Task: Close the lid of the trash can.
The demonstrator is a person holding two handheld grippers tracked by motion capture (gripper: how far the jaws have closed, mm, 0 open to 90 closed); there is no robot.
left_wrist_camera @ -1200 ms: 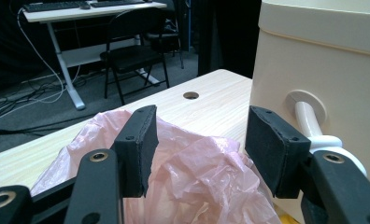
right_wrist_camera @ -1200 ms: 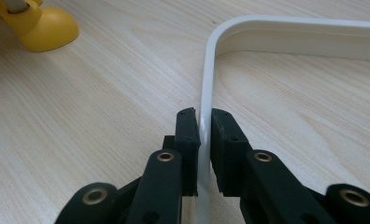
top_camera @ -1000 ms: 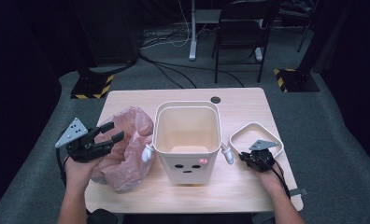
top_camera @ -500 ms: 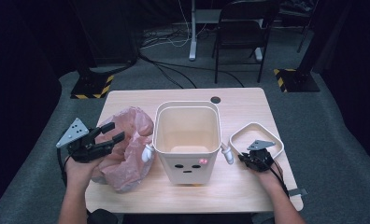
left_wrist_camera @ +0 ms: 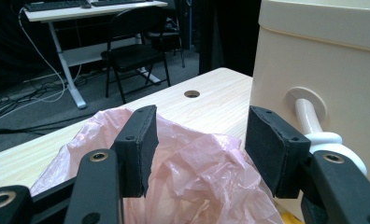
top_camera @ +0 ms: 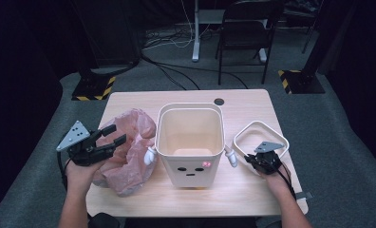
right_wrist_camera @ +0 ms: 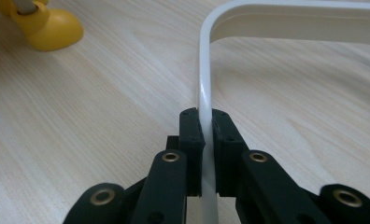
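Note:
A cream bin [top_camera: 190, 156] with a small face stands mid-table; its side wall [left_wrist_camera: 323, 56] is close on the right in the left gripper view. A crumpled pink plastic bag [top_camera: 129, 152] lies left of it. My left gripper [top_camera: 116, 134] hovers just over the bag [left_wrist_camera: 197, 182], open [left_wrist_camera: 199, 149], nothing between its pads. A white rounded-square ring [top_camera: 252, 127] lies flat to the right of the bin. My right gripper [top_camera: 250, 159] has just been closing and is shut [right_wrist_camera: 206, 121] on the ring's near rim [right_wrist_camera: 204, 70].
The wooden table [top_camera: 243, 102] has a round cable hole [top_camera: 219, 101] at its far edge. A white toy arm [left_wrist_camera: 314, 135] sticks out of the bin's side and a yellow foot [right_wrist_camera: 45, 28] sits at its base. A black chair [top_camera: 248, 28] stands beyond the table.
Both hands stay where they were. The bag, bin and ring have not shifted.

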